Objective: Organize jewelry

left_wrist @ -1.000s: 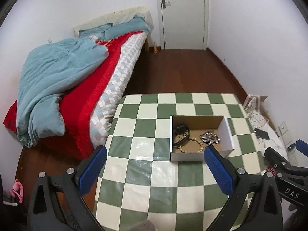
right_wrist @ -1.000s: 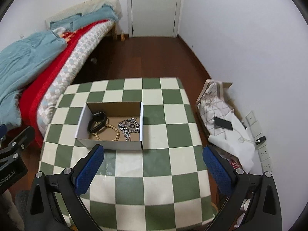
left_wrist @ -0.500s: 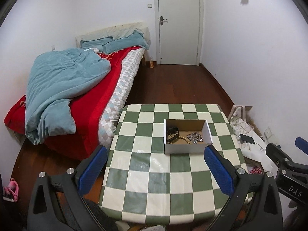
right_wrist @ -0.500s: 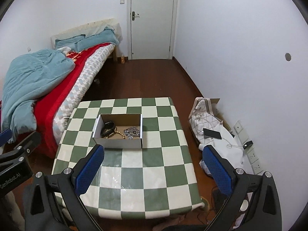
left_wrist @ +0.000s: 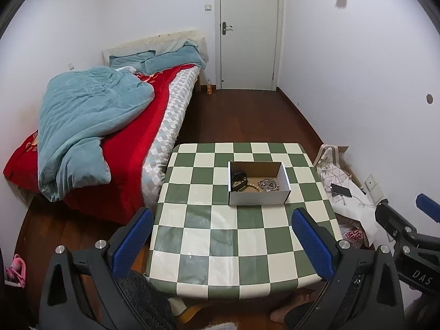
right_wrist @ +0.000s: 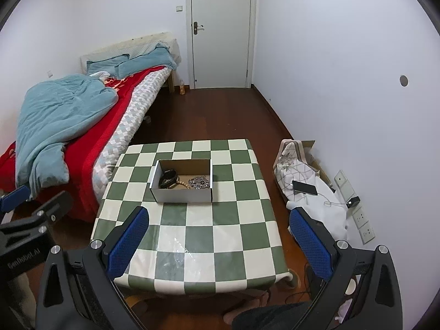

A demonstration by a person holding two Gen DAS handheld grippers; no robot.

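A: Jewelry all sits inside the shallow white cardboard box (left_wrist: 258, 184) on the green-and-cream checkered table (left_wrist: 236, 233): a black band (left_wrist: 238, 179), a string of tan wooden beads (left_wrist: 251, 187) and a silver chain piece (left_wrist: 269, 184), all bunched together on the box floor.

B: And both claws have pulled right back! A second ago the box filled the view just ahead of the blue pads; now it lies well ahead of the left gripper (left_wrist: 222, 243), out past its fingertips.

A: Same from the right gripper (right_wrist: 220, 243): box ahead and a touch to its left, whole table visible below.

B: Jaws?

A: Both spread wide, nothing between the pads.

B: So what does it mean?

A: Empty claws retreating, nothing loose on the tabletop. I'd judge the sorting is finished, or near enough.
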